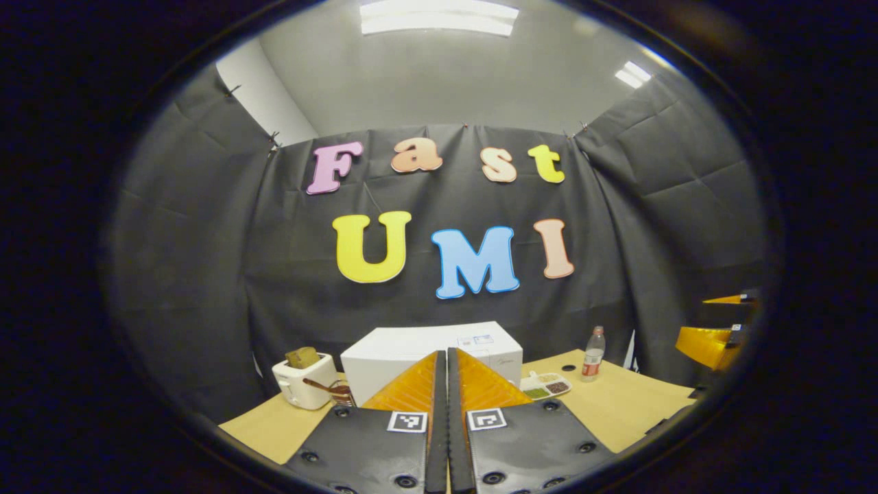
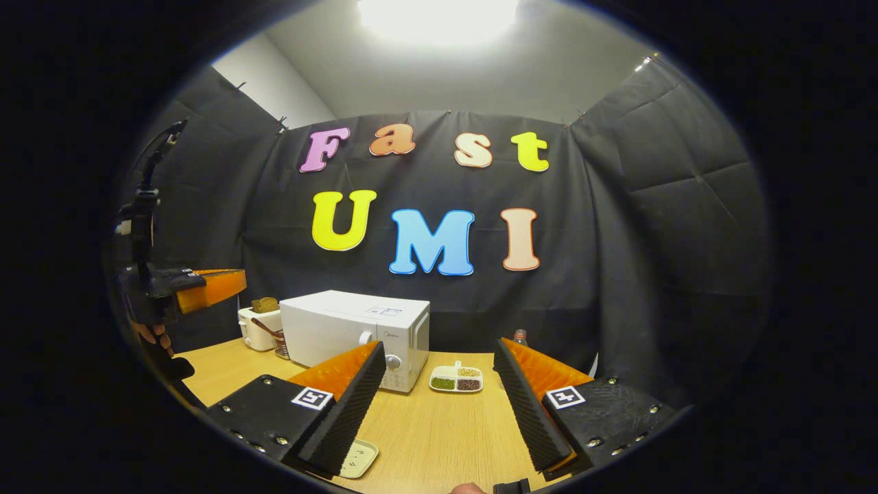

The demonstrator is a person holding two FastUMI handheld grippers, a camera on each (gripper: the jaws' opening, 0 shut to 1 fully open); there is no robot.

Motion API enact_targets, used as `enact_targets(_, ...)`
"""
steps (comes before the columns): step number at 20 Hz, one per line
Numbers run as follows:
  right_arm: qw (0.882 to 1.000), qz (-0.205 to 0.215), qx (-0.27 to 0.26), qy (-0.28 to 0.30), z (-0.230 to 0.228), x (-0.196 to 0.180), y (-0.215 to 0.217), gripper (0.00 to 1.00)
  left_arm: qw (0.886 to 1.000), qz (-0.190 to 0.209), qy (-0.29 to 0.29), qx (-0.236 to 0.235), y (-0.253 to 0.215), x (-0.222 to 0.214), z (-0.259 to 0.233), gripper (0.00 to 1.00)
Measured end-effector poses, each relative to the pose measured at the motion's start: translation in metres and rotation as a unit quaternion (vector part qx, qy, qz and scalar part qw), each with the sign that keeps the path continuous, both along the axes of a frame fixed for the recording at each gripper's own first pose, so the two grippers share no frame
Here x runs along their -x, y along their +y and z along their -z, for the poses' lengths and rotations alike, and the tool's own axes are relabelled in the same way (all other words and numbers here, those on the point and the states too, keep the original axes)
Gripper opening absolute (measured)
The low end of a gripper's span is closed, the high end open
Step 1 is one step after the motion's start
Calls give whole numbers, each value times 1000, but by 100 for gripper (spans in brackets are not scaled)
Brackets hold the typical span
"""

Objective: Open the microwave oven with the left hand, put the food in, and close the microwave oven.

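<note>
1. Left gripper view: we see the left gripper (image 1: 447, 384) with its fingers pressed together and nothing between them, raised above the table (image 1: 617, 405). It points straight at the microwave (image 1: 411, 357), which stands well apart from it with its door shut. A toaster (image 1: 302, 381) sits just left of the microwave; a divided dish (image 1: 547, 385) of food and a bottle (image 1: 593, 353) lie to the right.

2. Right gripper view: the right gripper (image 2: 439, 384) has its fingers spread wide, empty. Beyond it the dish (image 2: 456, 378) rests on the table (image 2: 439, 432) just beside the microwave (image 2: 357, 329), on the side with the knobs. The left gripper (image 2: 206, 288) hangs high at the far left, hand under it.

3. Step in hand (our judgement): opening the door; nothing is started.

4. To do it well, we would part the left fingers before reaching in, find the door's free edge or handle (not resolvable here), and swing the door fully aside so the dish has a clean path.

5. We would keep the right gripper back until the door is open.
</note>
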State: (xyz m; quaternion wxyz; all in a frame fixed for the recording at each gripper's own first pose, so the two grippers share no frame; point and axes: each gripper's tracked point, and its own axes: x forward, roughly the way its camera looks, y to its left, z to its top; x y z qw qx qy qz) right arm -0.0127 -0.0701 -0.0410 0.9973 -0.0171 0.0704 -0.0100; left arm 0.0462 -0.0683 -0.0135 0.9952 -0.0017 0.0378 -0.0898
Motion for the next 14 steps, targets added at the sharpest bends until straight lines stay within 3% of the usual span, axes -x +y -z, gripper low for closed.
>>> enact_targets(1, 1000, 3, 2, -2, -2, 2, 1, 97, 1000, -2, 2, 3, 6, 8, 0, 7)
enact_targets(11, 999, 10, 14, -29, -19, 25, 43, 97, 999, -34, 26, 24, 77, 50, 13, 11)
enact_targets(12, 999, 9, 14, -29, -18, 26, 46, 97, 999, -34, 25, 22, 80, 53, 11, 18)
enact_targets(14, 999, 7, 16, -30, -19, 27, 52, 97, 999, -35, 15, 17, 85, 59, 6, 46)
